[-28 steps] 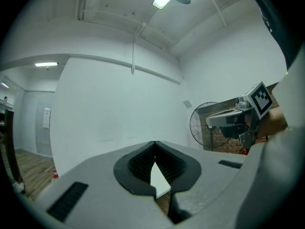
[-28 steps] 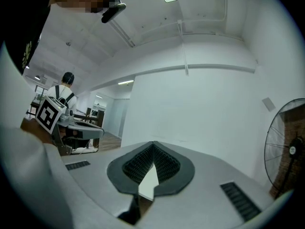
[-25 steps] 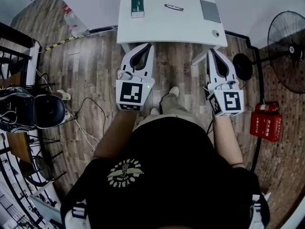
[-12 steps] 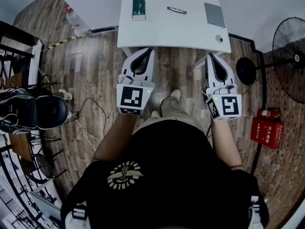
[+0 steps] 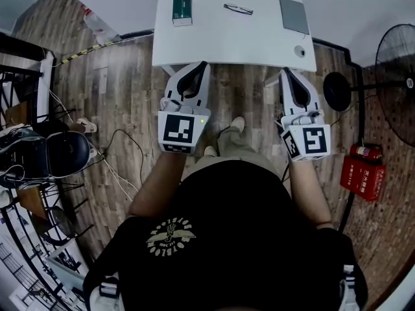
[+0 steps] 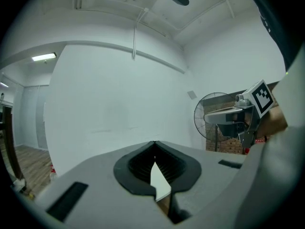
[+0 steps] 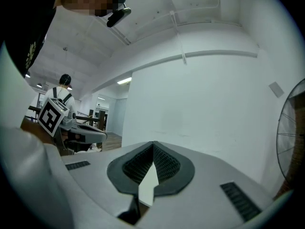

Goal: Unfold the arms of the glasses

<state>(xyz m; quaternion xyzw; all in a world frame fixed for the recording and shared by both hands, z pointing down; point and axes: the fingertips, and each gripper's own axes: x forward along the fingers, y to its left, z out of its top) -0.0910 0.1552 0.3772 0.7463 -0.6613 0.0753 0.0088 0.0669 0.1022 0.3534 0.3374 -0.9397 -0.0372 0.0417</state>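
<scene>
Only the head view takes in the white table (image 5: 220, 41) and the glasses (image 5: 238, 9), which lie about midway along it, between a green box (image 5: 182, 9) toward the left edge and a grey pad (image 5: 294, 15) toward the right edge (too small there to tell how their arms are set). The left gripper (image 5: 203, 65) and right gripper (image 5: 284, 71) hang over the wooden floor (image 5: 123, 89), tips about at the table's near edge, well apart from the glasses. The gripper views look at a bare white wall; the left one also catches a fan (image 6: 209, 116). Both pairs of jaws meet at the tips, with nothing between them.
</scene>
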